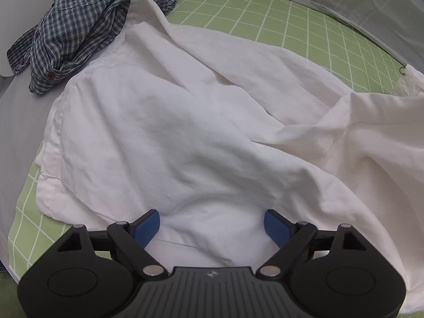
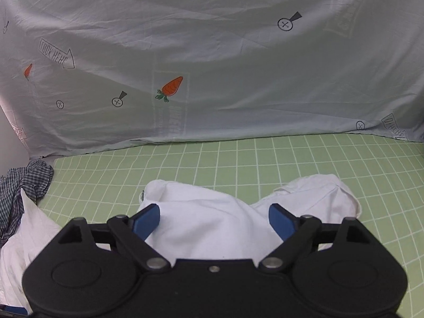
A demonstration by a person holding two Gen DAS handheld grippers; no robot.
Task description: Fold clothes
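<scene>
A shirt (image 1: 185,132) lies spread on the bed (image 1: 304,26), a second shirt (image 1: 74,26) bunched behind its left, touching it

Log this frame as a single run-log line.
white shirt spread, rumpled, unfolded | left gripper open over it | right gripper open over it | plaid shirt bunched beside

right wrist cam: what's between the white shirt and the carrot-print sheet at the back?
Only bare green grid cover lies between the white shirt and the carrot-print sheet, in the right wrist view.
</scene>
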